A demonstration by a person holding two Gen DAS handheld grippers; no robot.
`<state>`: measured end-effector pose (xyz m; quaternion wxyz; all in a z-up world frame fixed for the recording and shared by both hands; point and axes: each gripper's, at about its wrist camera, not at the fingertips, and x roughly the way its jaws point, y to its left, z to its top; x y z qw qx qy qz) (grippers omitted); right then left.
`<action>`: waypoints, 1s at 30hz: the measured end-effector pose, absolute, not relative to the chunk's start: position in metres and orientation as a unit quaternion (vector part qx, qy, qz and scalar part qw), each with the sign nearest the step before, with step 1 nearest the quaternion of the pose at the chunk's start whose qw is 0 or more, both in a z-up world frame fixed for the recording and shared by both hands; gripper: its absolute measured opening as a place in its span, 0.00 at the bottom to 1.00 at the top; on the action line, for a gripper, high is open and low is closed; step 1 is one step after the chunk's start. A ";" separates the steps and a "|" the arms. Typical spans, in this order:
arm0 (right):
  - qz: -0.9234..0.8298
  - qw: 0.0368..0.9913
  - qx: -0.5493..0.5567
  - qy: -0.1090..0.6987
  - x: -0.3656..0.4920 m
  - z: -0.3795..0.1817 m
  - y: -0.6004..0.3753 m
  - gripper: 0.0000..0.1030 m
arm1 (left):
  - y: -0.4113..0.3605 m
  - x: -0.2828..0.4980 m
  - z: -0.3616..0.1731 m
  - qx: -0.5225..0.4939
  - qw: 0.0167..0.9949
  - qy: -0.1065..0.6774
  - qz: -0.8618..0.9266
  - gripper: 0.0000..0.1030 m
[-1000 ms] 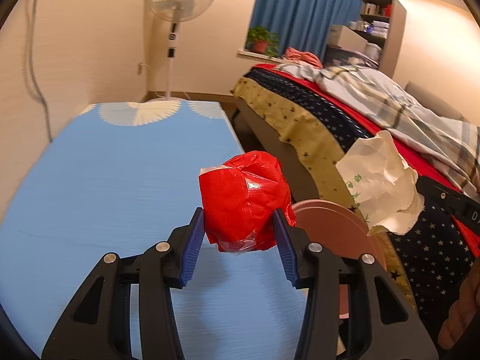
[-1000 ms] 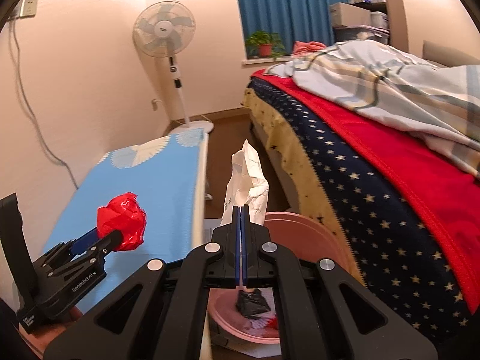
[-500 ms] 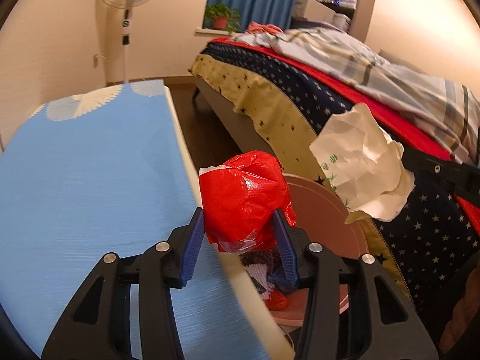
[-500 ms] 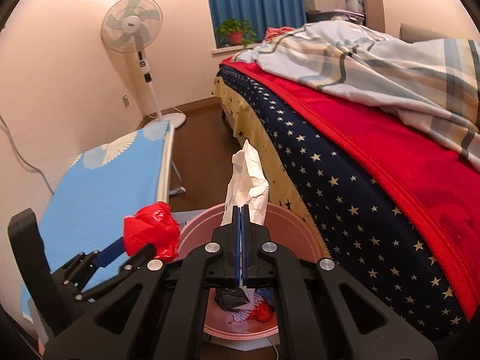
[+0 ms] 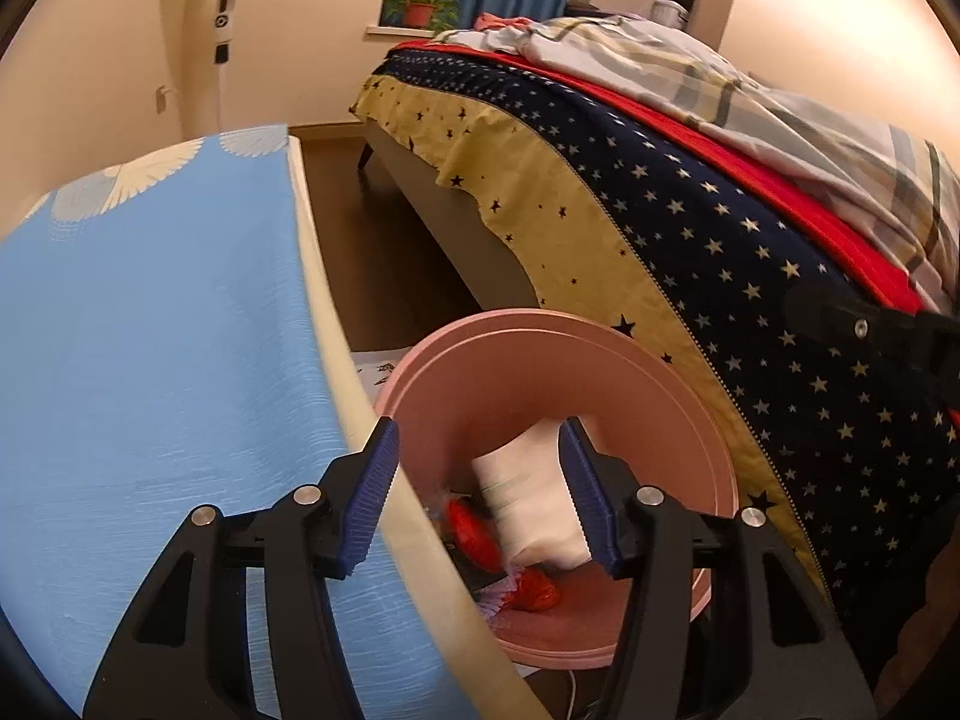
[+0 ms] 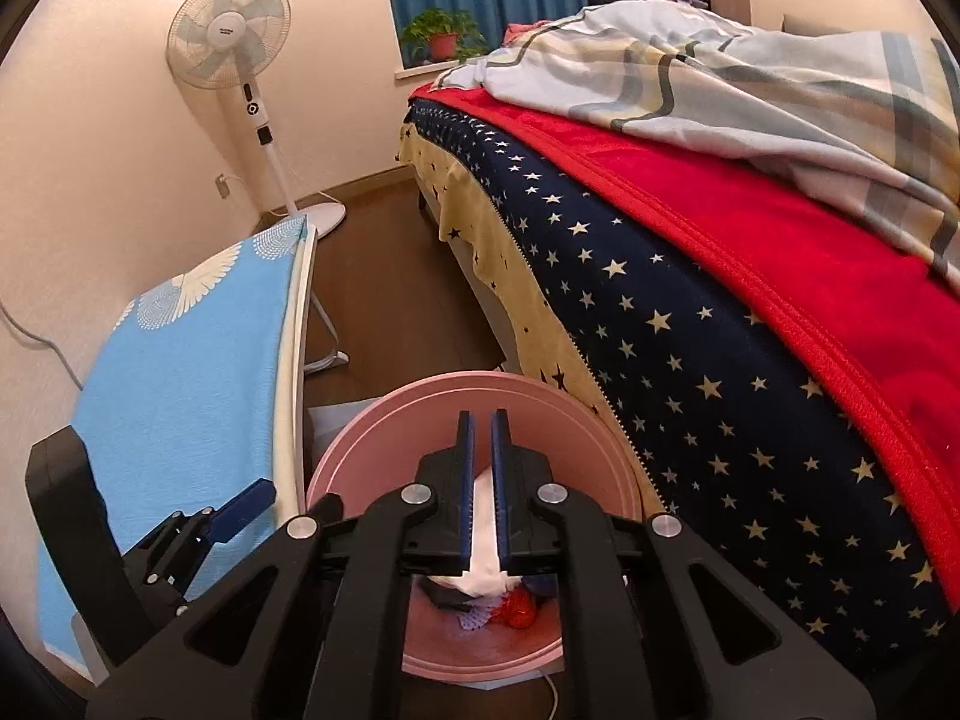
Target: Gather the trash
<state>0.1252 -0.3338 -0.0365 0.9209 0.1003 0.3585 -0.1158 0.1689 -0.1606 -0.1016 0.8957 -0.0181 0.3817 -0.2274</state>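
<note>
A pink round bin (image 5: pixel 510 354) stands on the floor between the blue-covered board and the bed; it also shows in the right wrist view (image 6: pixel 480 387). My left gripper (image 5: pixel 480 450) is open and empty above the bin's left rim. White crumpled paper (image 5: pixel 528 498) and red plastic trash (image 5: pixel 474 531) lie blurred inside the bin. My right gripper (image 6: pixel 482 426) is slightly open over the bin, with the white paper (image 6: pixel 483 570) below it between the fingers. Red trash (image 6: pixel 519 609) lies at the bin's bottom.
A blue-covered board (image 5: pixel 150 330) lies left of the bin. A bed with a starred navy cover (image 6: pixel 690 360) is on the right. A standing fan (image 6: pixel 240 60) stands by the far wall. Brown floor (image 6: pixel 384 276) runs between board and bed.
My left gripper opened and the red plastic dropped into the bin. My right gripper parted and the white paper fell down into the bin. Both grippers moved over the bin.
</note>
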 end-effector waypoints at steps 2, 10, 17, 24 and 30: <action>-0.115 0.922 0.099 0.356 0.124 -0.035 -0.333 0.07 | -0.158 0.169 -0.100 -0.020 0.897 0.379 -0.225 0.53; -0.107 0.932 0.110 0.329 0.112 -0.019 -0.332 0.07 | -0.135 0.158 -0.080 -0.027 0.910 0.356 -0.210 0.53; -0.068 0.953 0.088 0.282 0.087 0.008 -0.308 0.49 | -0.094 0.136 -0.045 -0.048 0.932 0.317 -0.171 0.60; -0.031 0.966 0.073 0.246 0.050 0.030 -0.285 0.92 | -0.056 0.105 -0.009 -0.050 0.950 0.281 -0.129 0.74; -0.009 0.966 0.072 0.246 0.027 0.030 -0.272 0.95 | -0.032 0.065 0.017 -0.037 0.964 0.248 -0.091 0.87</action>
